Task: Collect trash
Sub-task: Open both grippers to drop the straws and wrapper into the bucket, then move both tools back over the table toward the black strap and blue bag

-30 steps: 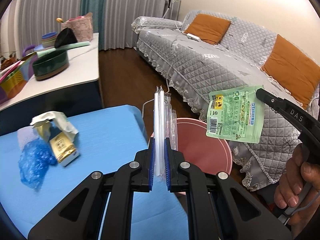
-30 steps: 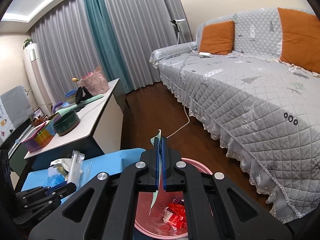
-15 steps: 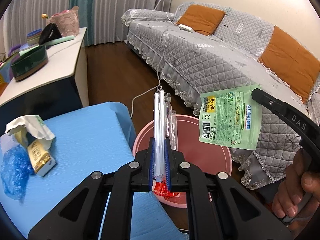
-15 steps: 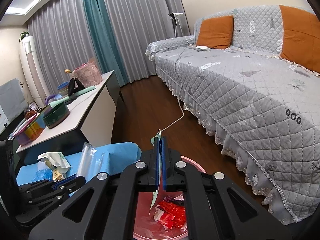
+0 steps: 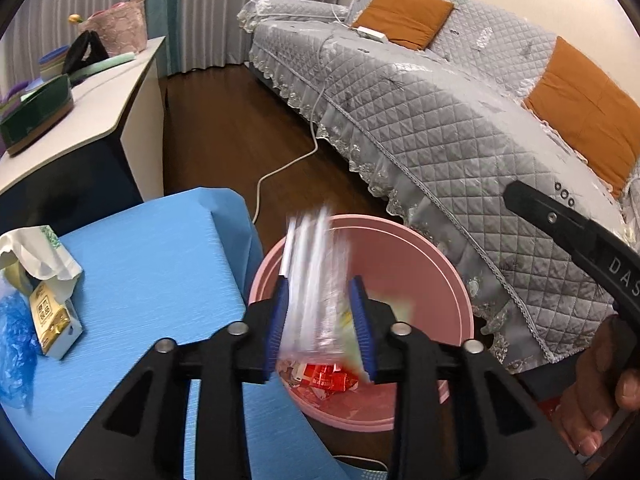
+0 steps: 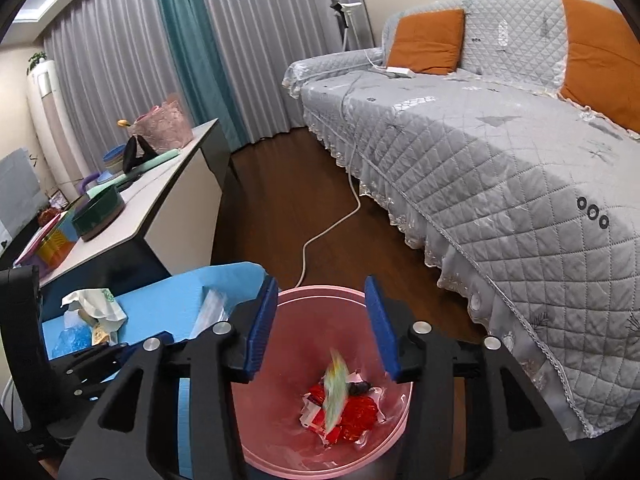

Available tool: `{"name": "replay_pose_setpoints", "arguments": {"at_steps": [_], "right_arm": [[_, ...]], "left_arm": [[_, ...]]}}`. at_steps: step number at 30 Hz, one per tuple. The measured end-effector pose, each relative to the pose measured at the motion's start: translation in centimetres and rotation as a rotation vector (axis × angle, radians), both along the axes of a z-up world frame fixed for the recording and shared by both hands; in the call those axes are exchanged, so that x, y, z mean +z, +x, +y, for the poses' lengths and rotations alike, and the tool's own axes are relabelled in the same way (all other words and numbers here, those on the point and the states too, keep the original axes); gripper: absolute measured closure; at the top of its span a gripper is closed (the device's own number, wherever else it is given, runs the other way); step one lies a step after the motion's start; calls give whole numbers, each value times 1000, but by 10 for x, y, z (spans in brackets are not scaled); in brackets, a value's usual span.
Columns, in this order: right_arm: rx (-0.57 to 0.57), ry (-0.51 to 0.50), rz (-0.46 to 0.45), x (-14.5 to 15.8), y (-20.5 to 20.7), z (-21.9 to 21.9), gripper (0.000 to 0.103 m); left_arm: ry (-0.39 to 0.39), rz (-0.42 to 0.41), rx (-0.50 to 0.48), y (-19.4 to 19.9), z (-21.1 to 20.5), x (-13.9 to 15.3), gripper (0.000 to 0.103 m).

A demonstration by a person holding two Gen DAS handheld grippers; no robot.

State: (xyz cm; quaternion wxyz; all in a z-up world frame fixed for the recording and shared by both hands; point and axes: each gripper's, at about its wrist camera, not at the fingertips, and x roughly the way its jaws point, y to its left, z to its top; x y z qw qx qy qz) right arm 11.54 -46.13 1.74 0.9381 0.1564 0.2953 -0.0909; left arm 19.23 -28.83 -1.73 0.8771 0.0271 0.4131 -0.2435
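Note:
A pink bin (image 5: 432, 256) stands on the floor beside the blue table (image 5: 152, 264); it also shows in the right wrist view (image 6: 396, 432), holding red wrappers (image 6: 360, 420). My left gripper (image 5: 322, 316) is open over the bin, and a clear plastic wrapper (image 5: 316, 280) is blurred, slipping between its fingers. My right gripper (image 6: 322, 328) is open above the bin, and the green packet (image 6: 335, 396) falls blurred into it. Crumpled tissue (image 5: 36, 252), a gold box (image 5: 50, 316) and a blue bag (image 5: 14, 340) lie on the table's left.
A grey quilted sofa (image 5: 460, 120) with orange cushions runs along the right. A white cable (image 5: 280, 168) lies on the wooden floor. A white sideboard (image 5: 80, 108) with a green bowl and a pink basket stands at the left.
Both grippers have opened. The green packet dropped from my right gripper into the bin, and the clear wrapper is slipping from my left gripper, which moved over the bin.

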Motion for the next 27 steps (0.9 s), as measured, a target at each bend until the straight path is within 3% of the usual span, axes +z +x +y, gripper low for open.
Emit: {"name": "replay_pose_setpoints", "arguments": {"at_steps": [14,27], "right_arm": [[23,-26,-19,10,0,19,56],[87,-36,-72,26,-21,65,62]], "left_arm": [[-18,-12,80,-17,54,12,70],[-24,-85,162,-54,141,49,70]]}}
